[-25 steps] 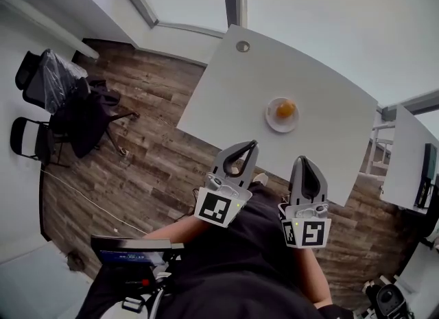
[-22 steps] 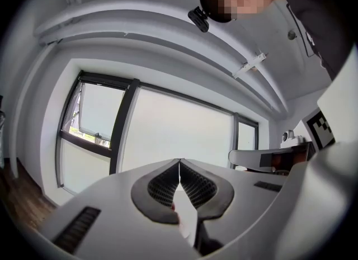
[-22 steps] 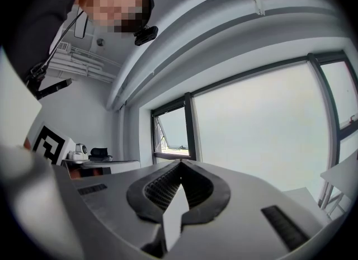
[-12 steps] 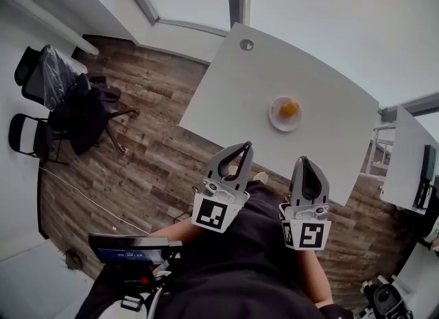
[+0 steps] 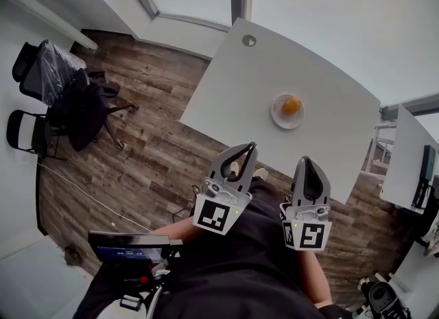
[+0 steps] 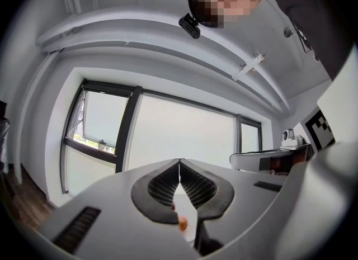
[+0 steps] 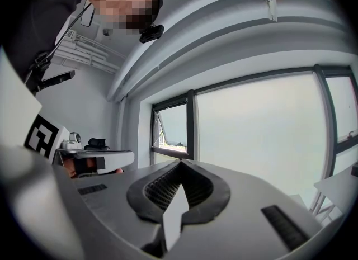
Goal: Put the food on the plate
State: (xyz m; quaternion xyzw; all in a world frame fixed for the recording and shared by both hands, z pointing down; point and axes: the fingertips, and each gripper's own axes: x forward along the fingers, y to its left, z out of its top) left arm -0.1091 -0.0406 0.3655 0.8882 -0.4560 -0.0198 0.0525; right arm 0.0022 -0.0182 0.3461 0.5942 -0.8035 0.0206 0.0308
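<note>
- The left gripper point(image 5: 247, 146) is fully closed. In the left gripper view its jaws point(image 6: 179, 162) meet at the tips and hold nothing.
- The right gripper point(image 5: 306, 160) is closed in the same way. In the right gripper view its tips point(image 7: 180, 162) touch above an oval gap between the pads.
- Both grippers sit side by side in front of the person's torso, short of the near edge of the white table point(image 5: 260, 71). Neither touches it.
- The food point(image 5: 291, 105), a small round orange item, lies on the white plate point(image 5: 276, 119) on the table. It is beyond both sets of jaw tips, well apart from them and nearer the right gripper's line.
- In the left gripper view the food point(image 6: 182, 223) shows only as an orange speck below the jaw tips, through the gap between the pads.
- In the right gripper view the same gap shows only a white sliver, and what it belongs to cannot be told.
- The kind of food is too small to make out in any view.
- The hands holding the grippers are hidden behind the marker cubes point(image 5: 218, 212).
- The table's far right corner is cut off by another white surface.
</note>
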